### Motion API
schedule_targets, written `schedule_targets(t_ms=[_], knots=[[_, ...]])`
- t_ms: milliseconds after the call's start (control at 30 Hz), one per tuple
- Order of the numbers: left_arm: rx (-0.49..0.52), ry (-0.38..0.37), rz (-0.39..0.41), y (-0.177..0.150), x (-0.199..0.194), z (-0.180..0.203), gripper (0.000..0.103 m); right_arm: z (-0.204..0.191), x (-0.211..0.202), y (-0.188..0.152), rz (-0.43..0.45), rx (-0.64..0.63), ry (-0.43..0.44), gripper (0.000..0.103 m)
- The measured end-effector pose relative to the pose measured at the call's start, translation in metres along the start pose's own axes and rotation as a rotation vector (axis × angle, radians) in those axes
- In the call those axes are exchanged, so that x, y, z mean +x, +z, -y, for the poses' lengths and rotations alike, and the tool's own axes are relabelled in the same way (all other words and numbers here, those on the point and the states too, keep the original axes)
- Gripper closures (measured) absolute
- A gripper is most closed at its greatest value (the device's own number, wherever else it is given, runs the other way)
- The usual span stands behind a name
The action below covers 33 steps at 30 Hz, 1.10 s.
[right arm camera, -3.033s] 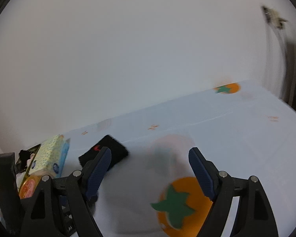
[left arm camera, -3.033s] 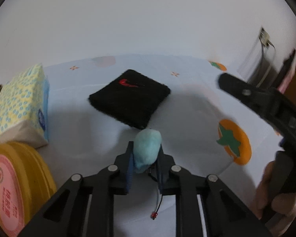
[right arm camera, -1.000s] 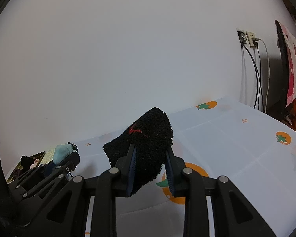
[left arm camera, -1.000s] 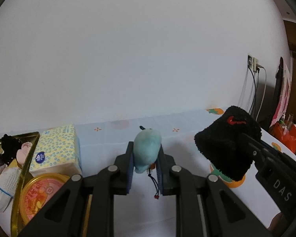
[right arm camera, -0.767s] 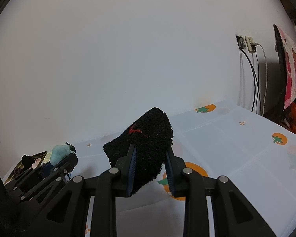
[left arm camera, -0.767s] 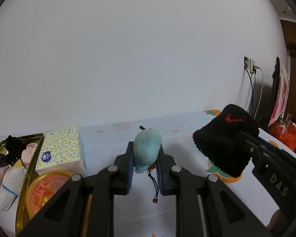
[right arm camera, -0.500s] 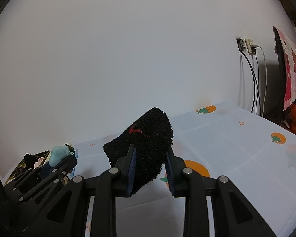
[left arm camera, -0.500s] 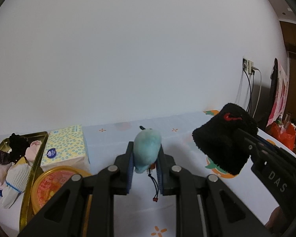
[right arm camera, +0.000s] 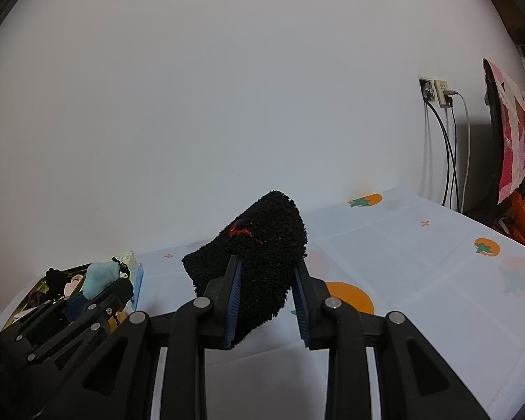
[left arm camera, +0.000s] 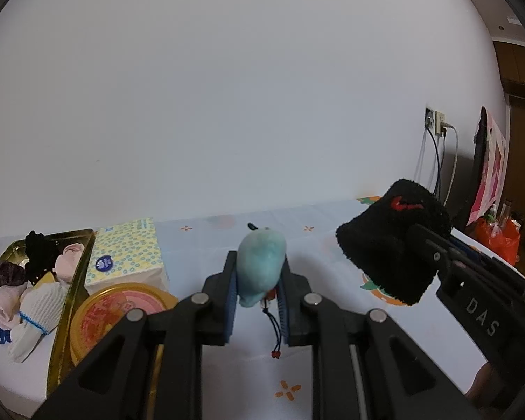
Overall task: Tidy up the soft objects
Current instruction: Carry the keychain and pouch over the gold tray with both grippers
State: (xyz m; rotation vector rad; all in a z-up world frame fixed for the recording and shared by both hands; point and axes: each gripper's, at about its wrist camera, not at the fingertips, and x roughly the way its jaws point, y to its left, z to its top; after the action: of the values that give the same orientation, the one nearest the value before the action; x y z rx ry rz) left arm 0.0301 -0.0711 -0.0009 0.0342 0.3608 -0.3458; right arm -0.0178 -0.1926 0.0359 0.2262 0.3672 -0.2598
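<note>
Two soft items hang in mid-air above a table [right arm camera: 420, 280] covered in a white cloth printed with orange fruit. The left gripper [left arm camera: 257, 297] is clamped on a small pale-blue plush toy [left arm camera: 260, 266], its blue pads pressing into the lower body while the rounded head stands clear above the fingers and a thin cord with a red bead dangles beneath. The right gripper [right arm camera: 267, 301] is squeezed on a black terry wristband [right arm camera: 255, 262] (a red logo shows on its face), gripped near one edge so that most of the cloth juts up and forward past the fingertips.

Both pieces look light and yielding; the plush dents under the pads, and the wristband, being floppy pile fabric, would likely sag or fold if held only by a corner. A hold across the thick middle of each seems safest, and neither appears fragile or slippery.

At the table's left end sits a gold tray [left arm camera: 84, 241] already holding gloves and other small fabric items, with a patterned tissue pack [left arm camera: 129, 255] and a round yellow tin [left arm camera: 119, 311] just beside it. The tray is judged the likely destination; both items are well apart from it.
</note>
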Motion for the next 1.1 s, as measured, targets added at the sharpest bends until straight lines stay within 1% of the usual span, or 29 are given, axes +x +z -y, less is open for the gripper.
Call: schedule_targets(t_ms=[300, 667, 1100], knots=[[-0.002, -0.005, 0.009, -0.004, -0.013, -0.008, 0.085, -0.01, -0.008, -0.004, 0.014, -0.017, -0.009, 0.073], [0.001, 0.001, 0.03, -0.01, -0.033, -0.016, 0.085, -0.026, -0.019, -0.009, 0.024, -0.039, 0.004, 0.073], [-0.009, 0.01, 0.048, -0.015, -0.052, -0.038, 0.085, -0.05, -0.032, -0.017, 0.034, -0.045, 0.02, 0.073]])
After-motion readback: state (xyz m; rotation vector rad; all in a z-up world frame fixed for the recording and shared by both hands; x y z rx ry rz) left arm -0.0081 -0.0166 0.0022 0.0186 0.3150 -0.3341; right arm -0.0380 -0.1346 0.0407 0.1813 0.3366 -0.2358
